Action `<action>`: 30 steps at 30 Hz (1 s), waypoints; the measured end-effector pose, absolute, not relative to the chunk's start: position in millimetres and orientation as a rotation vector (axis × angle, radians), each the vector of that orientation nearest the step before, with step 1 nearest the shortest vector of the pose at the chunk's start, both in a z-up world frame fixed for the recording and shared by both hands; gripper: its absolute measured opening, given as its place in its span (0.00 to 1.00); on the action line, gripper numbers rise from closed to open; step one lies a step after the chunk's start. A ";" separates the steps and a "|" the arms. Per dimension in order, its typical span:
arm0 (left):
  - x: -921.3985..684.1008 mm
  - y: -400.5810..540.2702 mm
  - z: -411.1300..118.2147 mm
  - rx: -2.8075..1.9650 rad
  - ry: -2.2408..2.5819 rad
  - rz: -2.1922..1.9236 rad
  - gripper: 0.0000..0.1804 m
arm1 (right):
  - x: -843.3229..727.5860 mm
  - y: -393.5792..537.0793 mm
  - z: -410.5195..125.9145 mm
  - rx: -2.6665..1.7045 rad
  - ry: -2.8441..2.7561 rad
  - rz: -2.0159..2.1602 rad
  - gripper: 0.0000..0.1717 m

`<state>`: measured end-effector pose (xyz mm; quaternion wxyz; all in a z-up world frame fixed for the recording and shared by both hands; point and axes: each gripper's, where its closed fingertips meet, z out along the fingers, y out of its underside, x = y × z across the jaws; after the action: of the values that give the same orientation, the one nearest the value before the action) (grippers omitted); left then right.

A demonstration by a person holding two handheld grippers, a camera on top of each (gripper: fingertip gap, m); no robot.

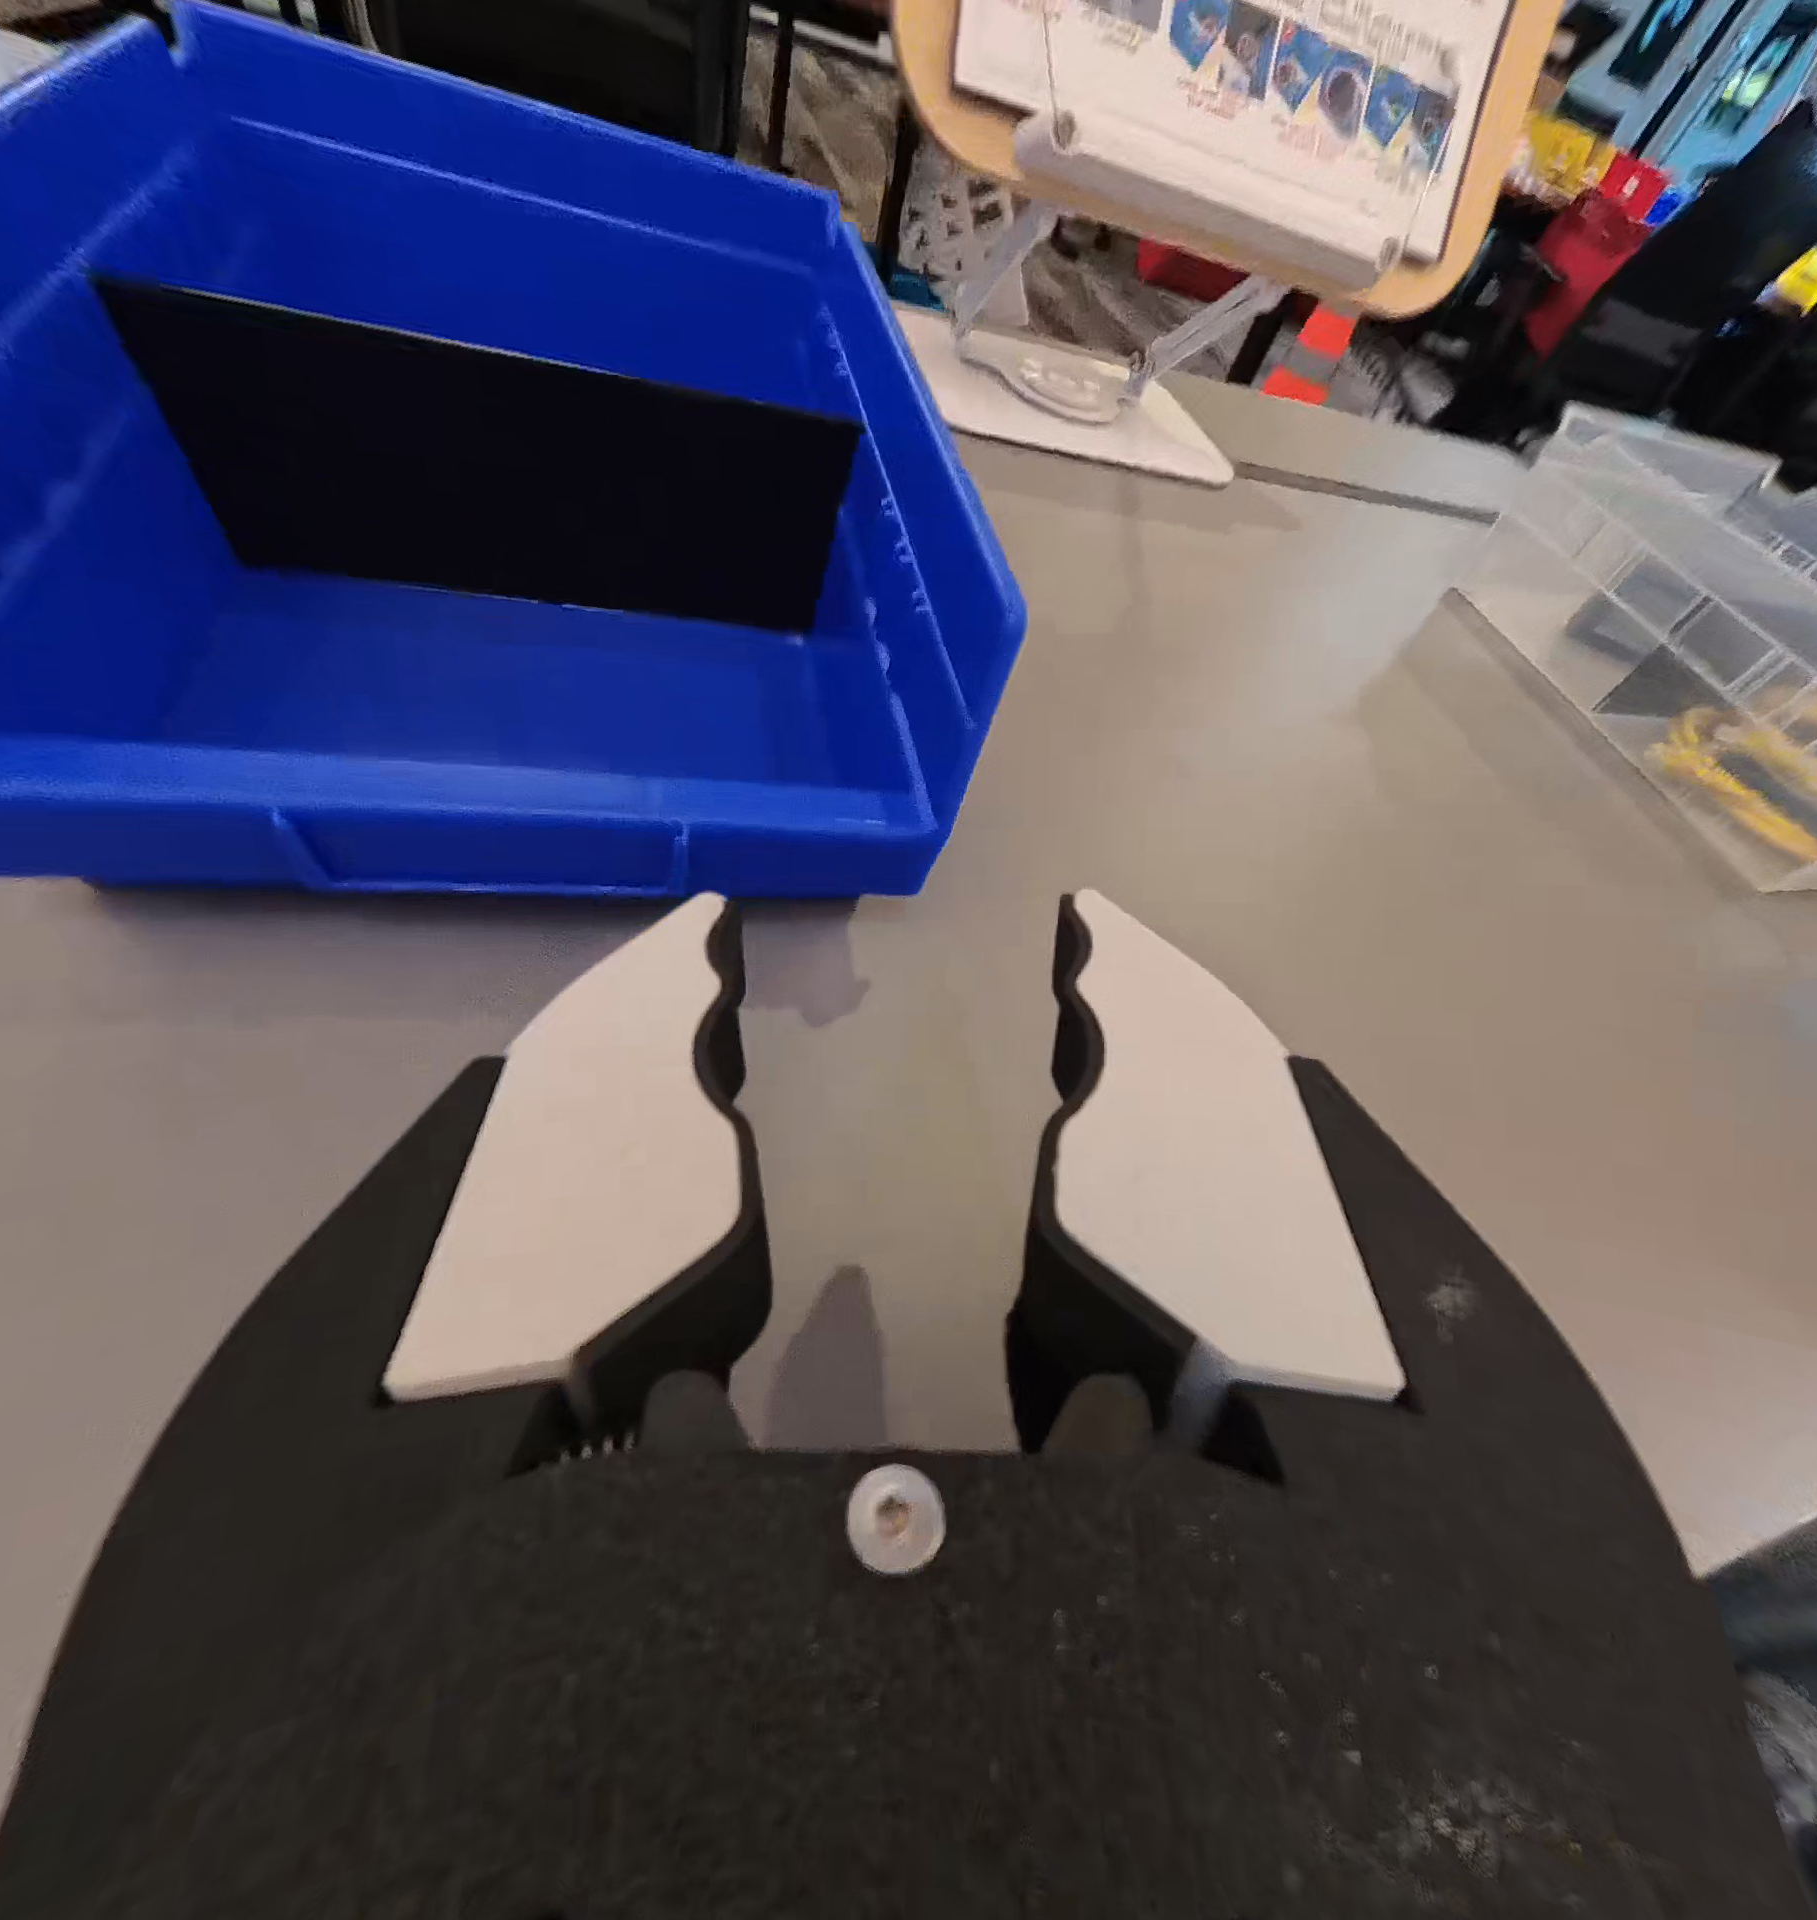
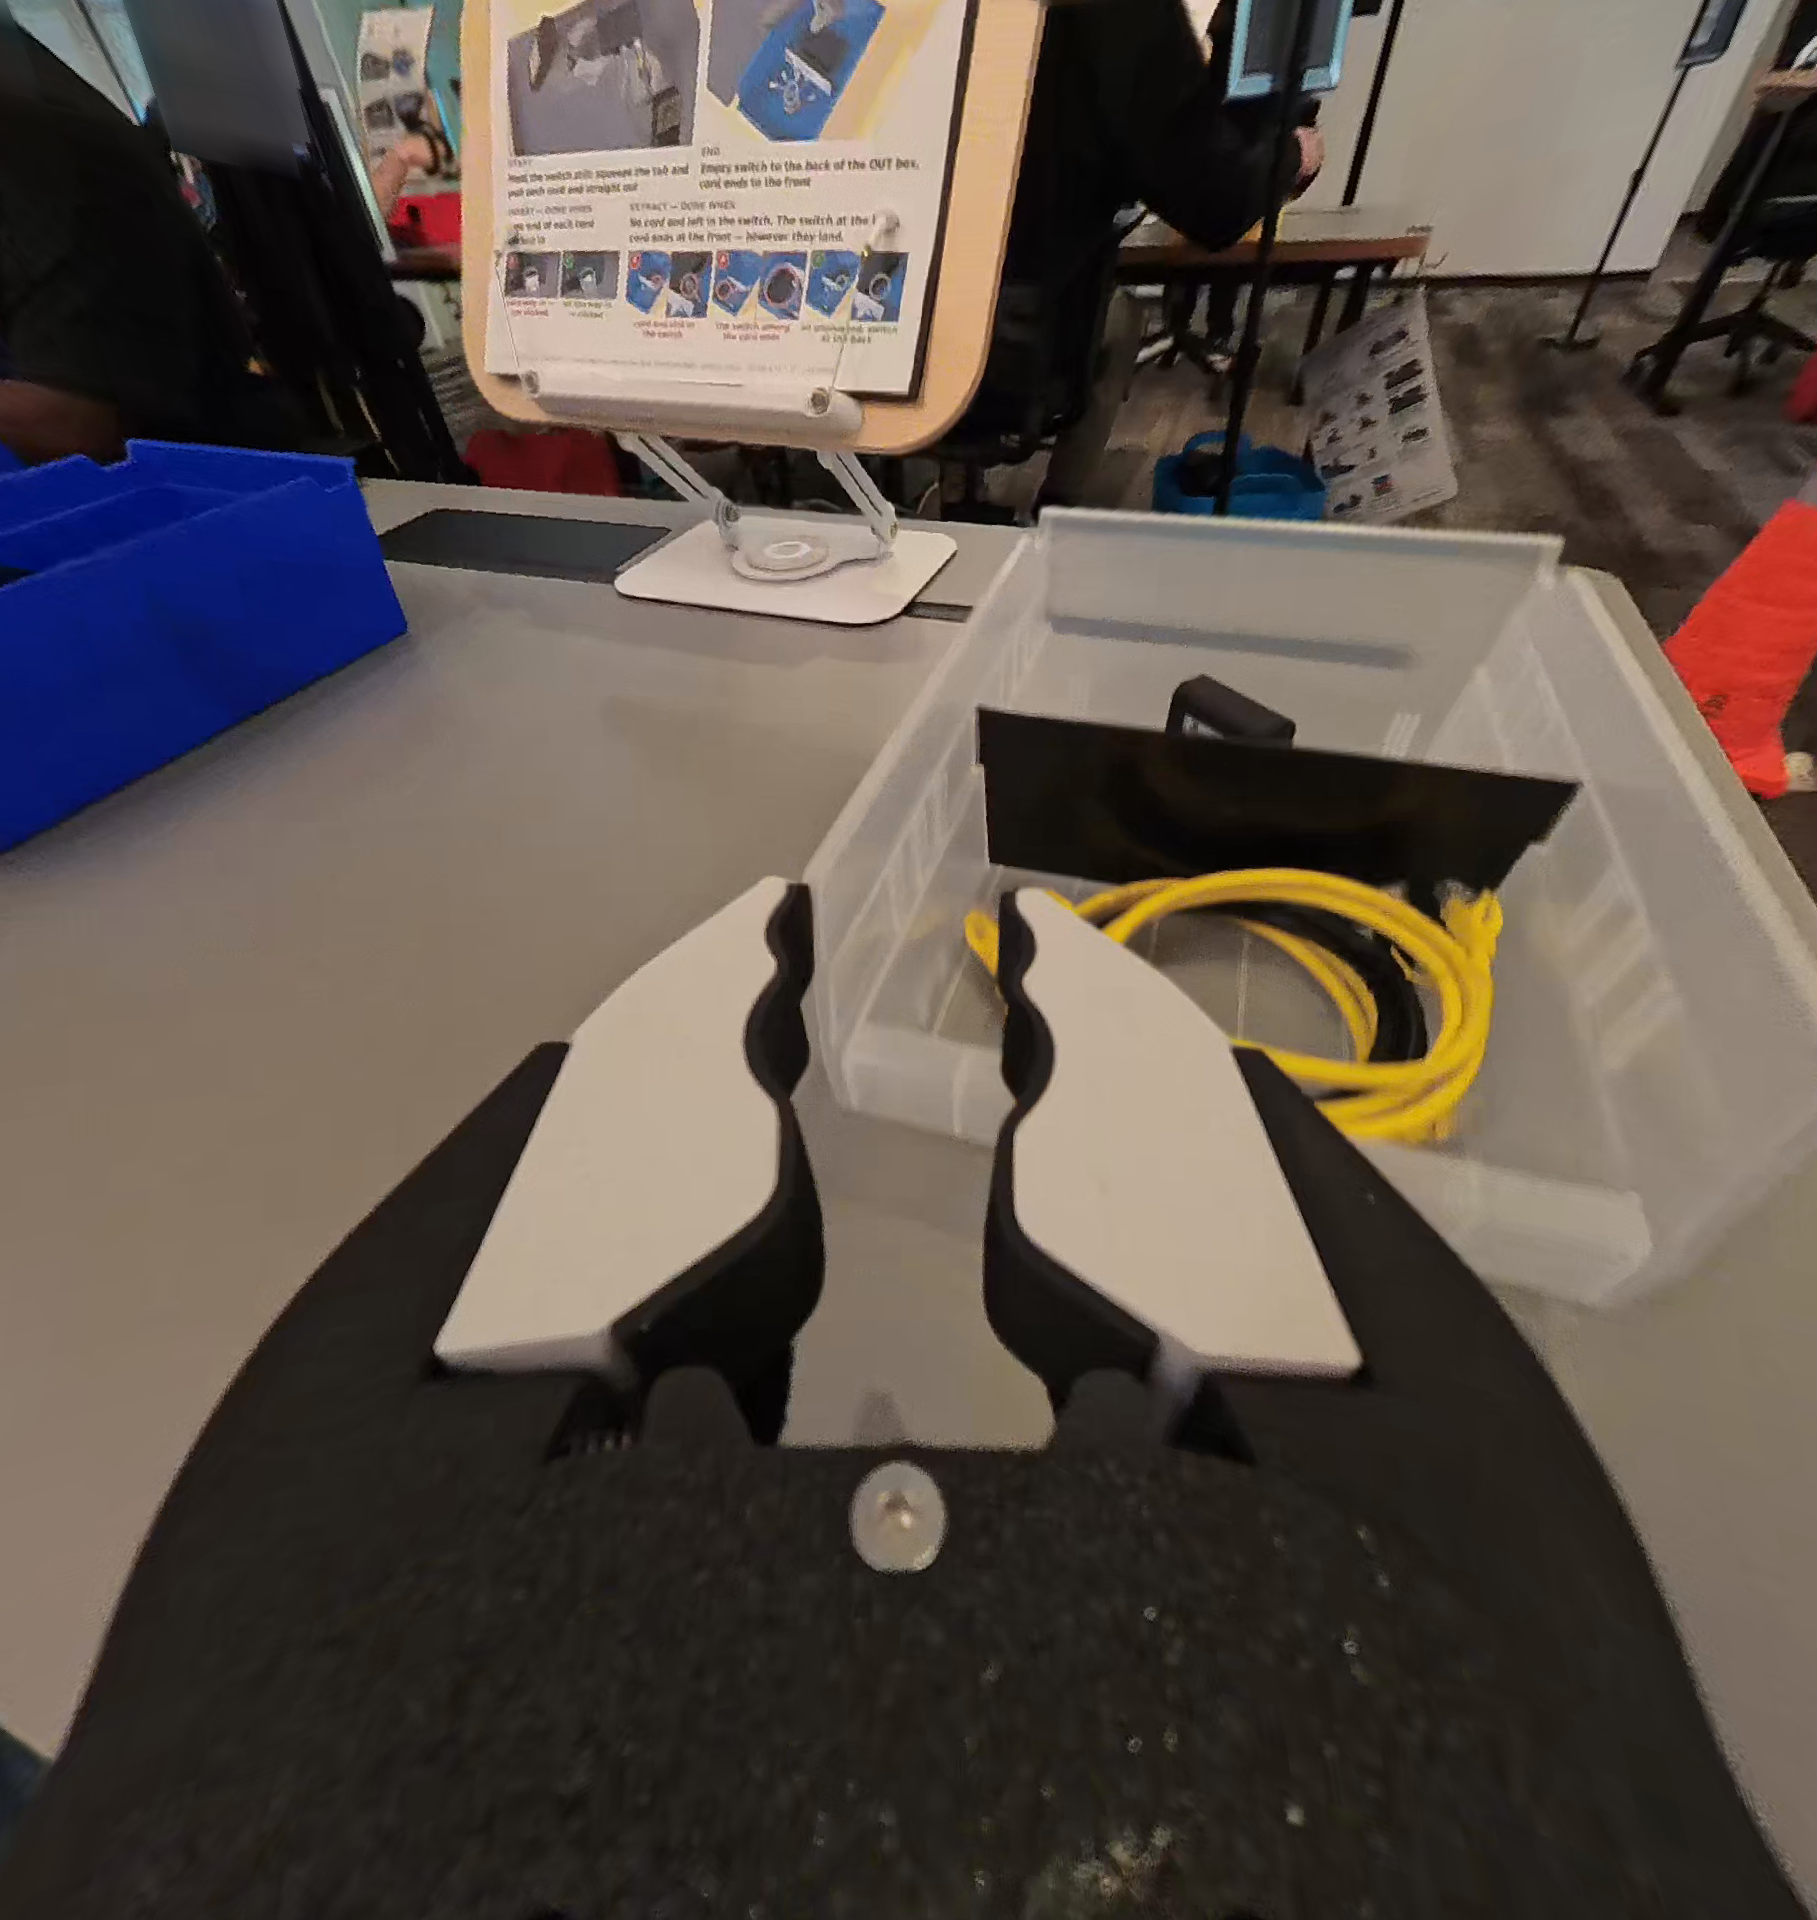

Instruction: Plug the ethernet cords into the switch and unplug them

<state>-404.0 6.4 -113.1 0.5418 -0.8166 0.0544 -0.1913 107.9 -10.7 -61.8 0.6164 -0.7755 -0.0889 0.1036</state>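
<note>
right tool [image 2: 904,904], released and empty, sits nearer the coiled yellow ethernet cords [image 2: 1403,997] at frame right inside the clear plastic bin [image 2: 1299,582]; left tool [image 1: 899,914] also released.

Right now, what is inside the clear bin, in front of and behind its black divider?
In the clear bin, coiled yellow cords lie over a black cord, before the divider. Behind it only a black object's top shows; the rest is covered.

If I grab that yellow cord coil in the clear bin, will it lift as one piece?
Probably not: the yellow cord lies in loose loops, so it will likely sag and uncoil. It may drag the black cord tangled with it. The clear bin looks light and might shift.
</note>
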 end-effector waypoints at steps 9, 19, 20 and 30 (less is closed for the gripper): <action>-430.9 0.0 -86.0 -1.794 0.116 -0.389 0.33 | 149.8 -16.3 -95.8 -1.790 -0.129 0.157 0.20; -414.8 10.8 -87.0 -1.816 0.190 -0.368 0.27 | 147.9 4.3 -108.6 -1.813 -0.153 0.167 0.22; -413.0 10.9 -88.3 -1.821 0.194 -0.374 0.26 | 148.0 4.7 -110.8 -1.824 -0.154 0.163 0.22; -299.8 -20.2 -78.9 -1.760 0.447 -0.598 0.25 | 146.8 -7.8 -102.6 -1.793 -0.152 0.146 0.23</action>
<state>-299.8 -20.2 -78.9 0.5771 -0.7519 0.1909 -0.2555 146.8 -7.8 -102.6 0.6195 -0.7797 -0.0660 0.0636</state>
